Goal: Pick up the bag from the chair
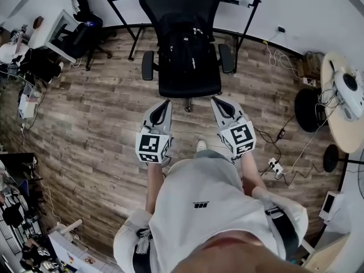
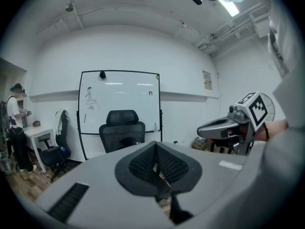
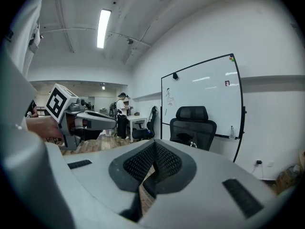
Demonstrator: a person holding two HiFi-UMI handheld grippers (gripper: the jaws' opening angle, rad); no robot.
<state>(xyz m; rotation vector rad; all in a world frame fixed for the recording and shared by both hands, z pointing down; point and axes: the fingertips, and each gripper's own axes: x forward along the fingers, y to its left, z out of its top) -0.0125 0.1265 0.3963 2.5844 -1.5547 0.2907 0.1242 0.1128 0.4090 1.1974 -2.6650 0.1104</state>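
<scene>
Floor: grey-brown wood-plank boards [image 1: 102, 112] run under both tools, with white walls beyond.
Chair: black mesh office chair with armrests [image 1: 190, 87] stands straight ahead of the 2 gripper tips, apart from them and centred between them.
Bag: black fabric backpack [image 1: 185, 50] sits on the chair seat and leans on the backrest, ahead of both tools and touched by neither.
Left gripper: grey 2-jaw tool with a square-marker cube [image 1: 165, 104], jaws pressed together with nothing between them, pointing at the chair.
Right gripper: matching grey tool [image 1: 216, 102] beside the left one, jaws pressed together and empty, also aimed at the chair.
Whiteboard: black-framed white board on a stand [image 2: 119, 94], behind the chair, farther ahead of the tools.
Desk: white desk [image 1: 51, 36] ahead and left of the left tool; a person [image 2: 16, 123] stands by it.
Round table: pale round tabletop [image 1: 330, 112], well off to the right of the right tool.
</scene>
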